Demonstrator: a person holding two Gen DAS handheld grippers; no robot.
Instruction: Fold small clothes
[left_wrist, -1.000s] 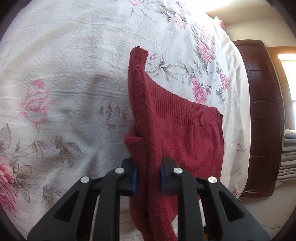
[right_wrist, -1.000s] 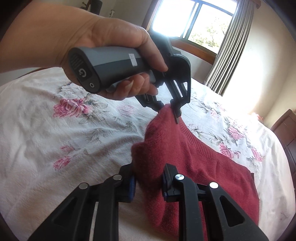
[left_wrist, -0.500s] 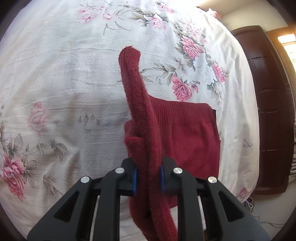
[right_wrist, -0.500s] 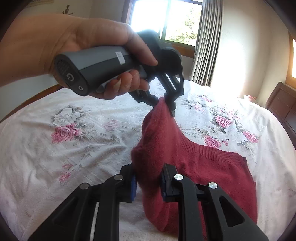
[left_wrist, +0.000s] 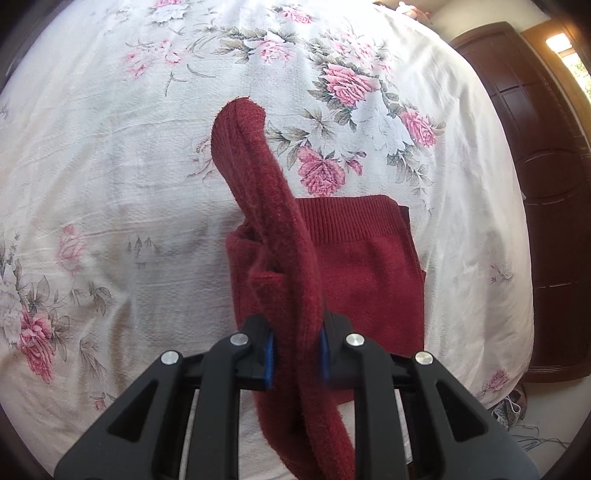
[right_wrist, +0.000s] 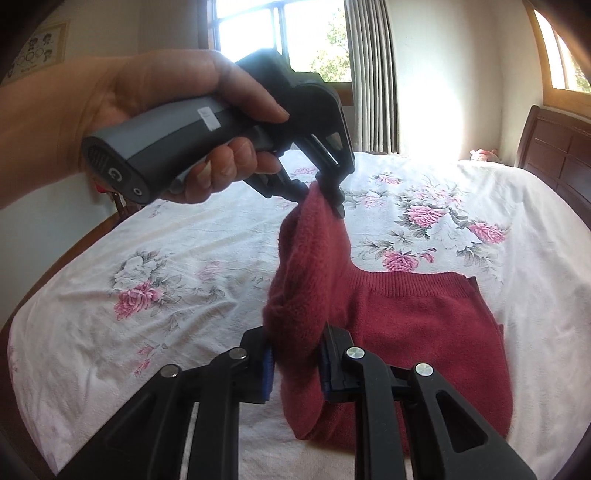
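My left gripper (left_wrist: 295, 354) and right gripper (right_wrist: 295, 363) each pinch the red knit garment (right_wrist: 417, 325), lifting one edge above a floral bedspread (right_wrist: 166, 266); a curtained window (right_wrist: 314, 40) lights the bedroom, dark wooden headboard (right_wrist: 554, 151) beyond.

Wide bed (right_wrist: 207, 254) under a white sheet (left_wrist: 122, 192) printed with pink roses and grey-green leaves, lightly creased. Directly on the sheet, toward the right side, a dark red knitted garment (right_wrist: 428, 325), ribbed band toward the far end, lower part flat on the sheet, one edge lifted clear of the bed.
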